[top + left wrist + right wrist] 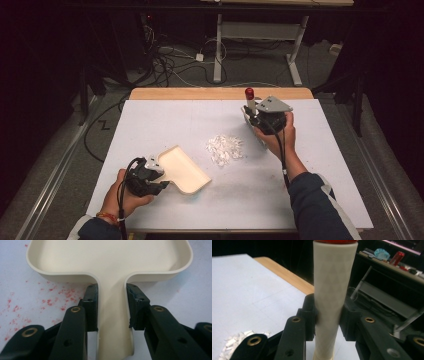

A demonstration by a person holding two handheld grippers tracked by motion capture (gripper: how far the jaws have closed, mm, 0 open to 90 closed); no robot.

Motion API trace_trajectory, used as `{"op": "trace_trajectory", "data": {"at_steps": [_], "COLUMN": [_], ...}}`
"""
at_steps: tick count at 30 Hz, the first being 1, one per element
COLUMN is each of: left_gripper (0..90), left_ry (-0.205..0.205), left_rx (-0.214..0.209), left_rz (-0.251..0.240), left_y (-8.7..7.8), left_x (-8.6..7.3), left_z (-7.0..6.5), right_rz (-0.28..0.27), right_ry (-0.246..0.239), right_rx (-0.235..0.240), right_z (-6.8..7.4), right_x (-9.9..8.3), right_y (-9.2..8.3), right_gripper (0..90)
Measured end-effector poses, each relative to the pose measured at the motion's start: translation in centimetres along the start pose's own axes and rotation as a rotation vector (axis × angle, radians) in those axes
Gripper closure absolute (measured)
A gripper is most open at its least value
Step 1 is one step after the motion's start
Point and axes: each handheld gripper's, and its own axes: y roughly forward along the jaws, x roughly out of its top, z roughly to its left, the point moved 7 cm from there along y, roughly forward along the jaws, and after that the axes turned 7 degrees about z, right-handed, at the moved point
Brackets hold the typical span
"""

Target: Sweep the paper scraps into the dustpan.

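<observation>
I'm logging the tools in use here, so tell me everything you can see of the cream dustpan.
The dustpan is cream, smooth, plastic-looking: a shallow tray with rounded corners, a low raised rim and a flat handle. It looks empty and lies on the white table, left of the pile of white scraps. The left claw is shut on the handle, pads pressing both its edges.

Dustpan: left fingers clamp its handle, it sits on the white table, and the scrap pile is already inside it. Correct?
Not quite. The dustpan is empty; the scrap pile lies on the white table apart from it, as the high view shows. The rest holds: the left gripper clamps its handle.
</observation>
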Motion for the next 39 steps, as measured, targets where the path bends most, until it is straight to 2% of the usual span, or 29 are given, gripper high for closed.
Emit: {"op": "trace_trajectory", "data": {"at_steps": [2, 4, 9, 16, 19, 26, 32, 35, 39], "left_gripper": [63.8, 63.8, 63.8, 63.8, 63.8, 63.8, 63.7, 63.7, 63.6], "left_ry": [0.000, -0.004, 0.002, 0.013, 0.039, 0.058, 0.068, 0.070, 0.071], "left_rx": [-0.002, -0.007, -0.013, -0.018, -0.013, -0.012, -0.018, -0.020, -0.017], "left_rz": [0.001, -0.002, -0.001, 0.001, 0.022, 0.024, 0.029, 0.035, 0.038], "left_y": [0.0, 0.1, 0.2, 0.8, 1.4, 1.9, 2.7, 2.9, 3.4], "left_x": [0.1, 0.2, 0.6, 1.6, 2.4, 3.7, 4.8, 5.0, 5.5], "left_z": [0.0, 0.0, 0.2, 0.3, 0.0, -0.2, -0.7, -0.8, -1.1], "right_rz": [-0.004, -0.025, -0.050, -0.088, -0.090, -0.099, -0.113, -0.108, -0.120], "right_ry": [-0.023, 0.007, 0.004, 0.040, 0.027, 0.005, 0.011, -0.008, -0.017], "right_rx": [0.005, 0.046, 0.122, 0.187, 0.195, 0.205, 0.246, 0.249, 0.298], "right_z": [0.8, 1.5, 3.3, 4.6, 5.4, 7.2, 8.7, 9.8, 11.1], "right_x": [0.1, 0.0, -0.1, 0.0, 0.1, 0.3, 0.7, 0.9, 1.4], "right_y": [0.2, 0.5, 0.9, 0.5, 0.4, 0.2, -0.4, -0.7, -1.1], "right_gripper": [70.6, 70.6, 70.6, 70.4, 70.2, 70.0, 70.2, 70.2, 70.4]}}
